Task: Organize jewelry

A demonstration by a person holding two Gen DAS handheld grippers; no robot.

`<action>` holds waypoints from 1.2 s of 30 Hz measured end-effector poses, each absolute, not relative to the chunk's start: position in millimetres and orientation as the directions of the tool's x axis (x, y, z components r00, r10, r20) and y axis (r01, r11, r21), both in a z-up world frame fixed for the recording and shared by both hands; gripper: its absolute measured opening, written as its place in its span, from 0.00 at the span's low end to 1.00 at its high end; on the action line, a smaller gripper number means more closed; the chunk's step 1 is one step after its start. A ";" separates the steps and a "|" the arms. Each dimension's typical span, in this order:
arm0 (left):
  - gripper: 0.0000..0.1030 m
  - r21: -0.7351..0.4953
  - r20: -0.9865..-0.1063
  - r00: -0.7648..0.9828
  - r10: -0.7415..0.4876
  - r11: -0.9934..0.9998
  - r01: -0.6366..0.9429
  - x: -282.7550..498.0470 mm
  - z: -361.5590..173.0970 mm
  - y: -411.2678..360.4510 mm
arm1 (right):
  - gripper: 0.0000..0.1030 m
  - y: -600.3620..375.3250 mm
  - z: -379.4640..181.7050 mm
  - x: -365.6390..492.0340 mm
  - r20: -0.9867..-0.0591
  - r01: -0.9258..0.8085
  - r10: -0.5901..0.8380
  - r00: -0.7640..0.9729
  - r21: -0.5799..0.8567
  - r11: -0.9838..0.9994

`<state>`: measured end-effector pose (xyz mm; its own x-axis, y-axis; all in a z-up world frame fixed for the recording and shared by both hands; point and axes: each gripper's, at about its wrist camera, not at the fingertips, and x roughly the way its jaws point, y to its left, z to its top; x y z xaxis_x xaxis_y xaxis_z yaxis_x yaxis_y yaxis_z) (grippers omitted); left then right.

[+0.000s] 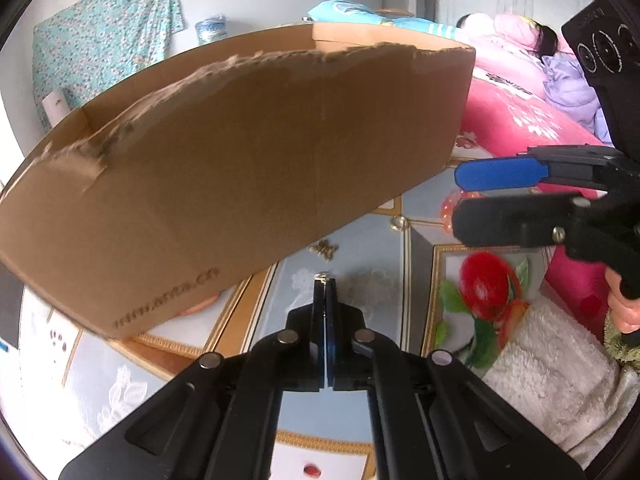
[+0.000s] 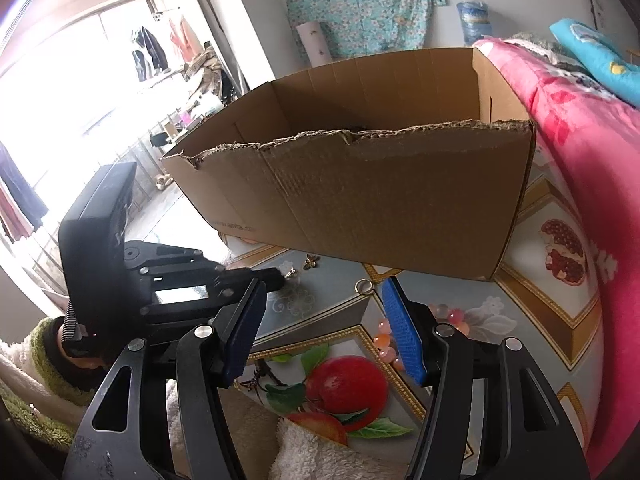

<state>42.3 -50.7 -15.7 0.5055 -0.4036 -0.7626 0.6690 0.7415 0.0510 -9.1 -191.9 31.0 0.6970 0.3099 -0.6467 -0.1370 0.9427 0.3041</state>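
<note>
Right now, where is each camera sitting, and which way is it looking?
Left wrist view: sits on the left gripper, looking down along its shut fingers at the brown cardboard box and flowery tablecloth; the open right gripper and a hand show.
Right wrist view: sits on the right gripper, facing the same box; the left gripper and a green-cuffed sleeve show.
Both share: box, small gold ring, red apple print.

A pink quilt (image 2: 572, 152) lies beside the fruit-patterned floor mat (image 2: 532, 320).
</note>
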 end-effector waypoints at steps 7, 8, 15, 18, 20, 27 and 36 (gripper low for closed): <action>0.00 0.018 -0.764 0.523 -0.378 0.798 0.603 40.1 -14.1 -21.4 | 0.35 -167.3 32.2 9.4 -0.658 -0.202 0.340 0.672 0.279 0.939; 0.00 0.010 -0.764 0.522 -0.380 0.802 0.597 40.4 -13.9 -17.9 | 0.33 -160.9 30.5 14.4 -0.670 -0.211 0.328 0.666 0.252 0.944; 0.00 -0.034 -0.754 0.520 -0.402 0.815 0.579 41.0 -13.6 -6.3 | 0.22 -140.5 16.9 45.8 -0.744 -0.171 0.228 0.628 0.154 0.973; 0.00 -0.041 -0.748 0.522 -0.410 0.814 0.580 38.5 -14.4 -1.9 | 0.21 -137.1 11.6 49.9 -0.758 -0.137 0.192 0.624 0.136 0.981; 0.00 -0.046 -0.744 0.523 -0.416 0.812 0.582 37.2 -14.8 0.7 | 0.20 -134.1 9.4 51.9 -0.764 -0.110 0.164 0.625 0.122 0.986; 0.00 -0.066 -0.734 0.519 -0.437 0.807 0.586 36.0 -16.0 6.9 | 0.17 -129.0 5.7 52.9 -0.761 -0.037 0.089 0.643 0.085 0.996; 0.00 -0.091 -0.722 0.518 -0.458 0.805 0.586 37.6 -17.2 14.1 | 0.00 -125.8 7.4 53.4 -0.788 -0.014 0.054 0.613 0.058 0.998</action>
<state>37.6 14.1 -17.2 0.5181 -0.4581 -0.7223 0.5858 0.8054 -0.0906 53.4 -125.8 7.4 0.6128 0.0542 -0.7884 -0.0142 0.9982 0.0575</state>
